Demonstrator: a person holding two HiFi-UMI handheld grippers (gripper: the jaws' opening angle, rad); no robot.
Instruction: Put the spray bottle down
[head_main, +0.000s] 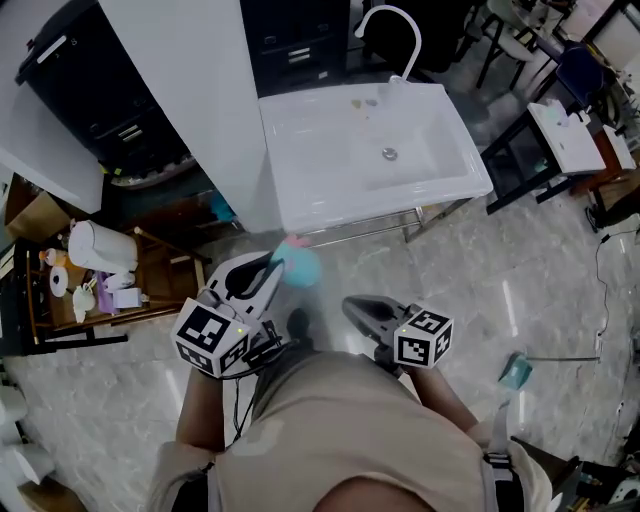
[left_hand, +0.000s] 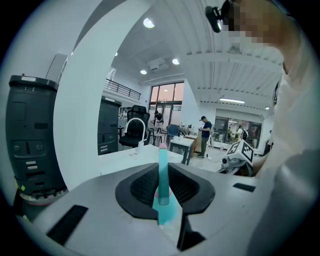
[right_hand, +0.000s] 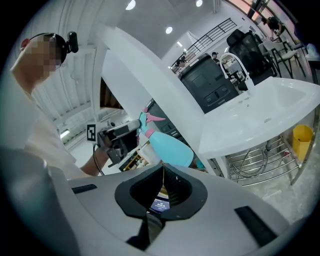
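My left gripper (left_hand: 163, 175): jaws pinched spray bottle (left_hand: 163, 192) by its neck, near sink (head_main: 290, 180) | judged light, stiff, slick; neck hold suited | right gripper (right_hand: 163, 172): jaws pressed together, empty

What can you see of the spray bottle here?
The spray bottle is pale teal plastic with a pink trigger and collar. The left gripper holds it near the head end, jaws shut on it. It hangs in the air beside the white sink's front corner, with its body tilted away from the gripper. Nothing else touches it.
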